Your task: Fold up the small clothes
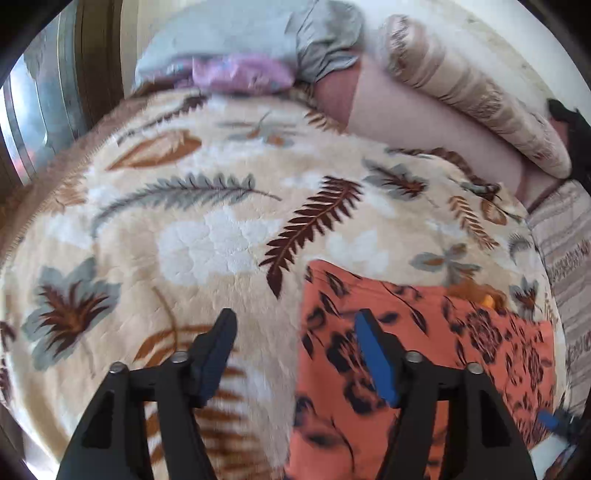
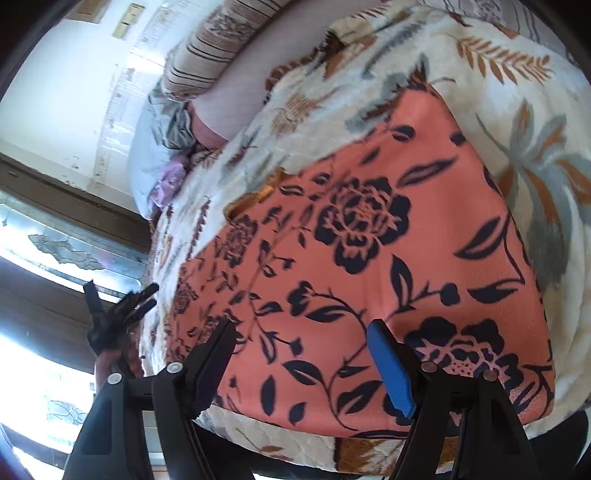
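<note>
Flatly folded orange floral garment on plush leaf-print blanket, left claw wide, right claw wide

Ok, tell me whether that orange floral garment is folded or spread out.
Folded. The orange floral garment lies flat on the leaf-print blanket as a compact rectangle with straight edges and square corners; neither open gripper touches it.

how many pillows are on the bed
2: a striped pillow along the wall side, and a grey pillow at the far end past the blanket. More may be hidden.
</note>
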{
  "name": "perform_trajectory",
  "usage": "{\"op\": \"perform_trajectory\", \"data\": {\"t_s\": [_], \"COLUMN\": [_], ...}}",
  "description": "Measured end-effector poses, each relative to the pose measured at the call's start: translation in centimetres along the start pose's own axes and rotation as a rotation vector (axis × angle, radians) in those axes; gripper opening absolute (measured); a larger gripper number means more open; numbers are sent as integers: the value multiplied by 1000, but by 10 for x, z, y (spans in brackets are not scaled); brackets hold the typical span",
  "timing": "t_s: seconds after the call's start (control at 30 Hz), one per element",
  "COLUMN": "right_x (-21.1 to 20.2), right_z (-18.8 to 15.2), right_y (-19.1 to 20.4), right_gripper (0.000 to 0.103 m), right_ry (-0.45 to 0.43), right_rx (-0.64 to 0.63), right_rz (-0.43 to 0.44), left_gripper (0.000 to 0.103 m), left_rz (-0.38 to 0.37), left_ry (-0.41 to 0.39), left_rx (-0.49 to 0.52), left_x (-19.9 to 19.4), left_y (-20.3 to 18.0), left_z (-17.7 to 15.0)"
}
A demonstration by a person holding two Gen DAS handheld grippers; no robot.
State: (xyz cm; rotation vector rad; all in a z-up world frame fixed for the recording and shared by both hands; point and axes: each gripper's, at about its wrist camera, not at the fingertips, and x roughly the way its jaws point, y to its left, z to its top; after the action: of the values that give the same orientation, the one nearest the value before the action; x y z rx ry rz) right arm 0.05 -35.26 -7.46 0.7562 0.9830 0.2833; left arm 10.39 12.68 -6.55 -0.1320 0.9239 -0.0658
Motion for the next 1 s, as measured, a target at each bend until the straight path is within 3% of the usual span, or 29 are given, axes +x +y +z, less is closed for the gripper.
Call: {"op": "perform_trajectory", "data": {"t_s": [0.13,0.17,0.2,0.27,0.43,0.53,0.63,0.7,0.8,0.83,0.87,0.9,1.0], "right_x": [0,5,13,10,-13,-1,-9,-23,-42,-47,-52,-58,-68], "right_z": [20,26,32,37,38,38,39,36,18,8,-3,-16,-53], "right_y": [-10,-20,-36,-45,-8,-28,-46,-35,-21,-20,-21,-23,-39], "right_gripper": [81,81,77,75,78,81,80,80,80,80,80,80,80], "right_ry": [-51,-64,-55,-62,-103,-64,-81,-103,-121,-123,-121,-118,-101], "right_rx": [34,50,104,195,68,108,209,180,146,149,155,167,221], "right_rz": [30,-11,-69,-28,3,-110,-47,-67,-5,11,23,30,26], "left_gripper": [75,75,75,75,75,75,75,75,75,72,63,41,42], "left_rz": [11,20,35,39,51,54,67,71,57,58,55,63,63], "left_ry": [-8,1,11,47,41,34,31,25,40,74,131,197,164], "left_rx": [83,82,82,95,118,118,122,115,109,103,97,99,143], "left_x": [-32,-34,-36,-33,-43,-47,-51,-54,-49,-41,-27,-10,-18], "left_y": [-26,-29,-32,-38,-47,-50,-50,-49,-46,-43,-37,-32,-31], "left_z": [-32,-39,-48,-62,-74,-72,-73,-75,-83,-89,-98,-108,-119]}}
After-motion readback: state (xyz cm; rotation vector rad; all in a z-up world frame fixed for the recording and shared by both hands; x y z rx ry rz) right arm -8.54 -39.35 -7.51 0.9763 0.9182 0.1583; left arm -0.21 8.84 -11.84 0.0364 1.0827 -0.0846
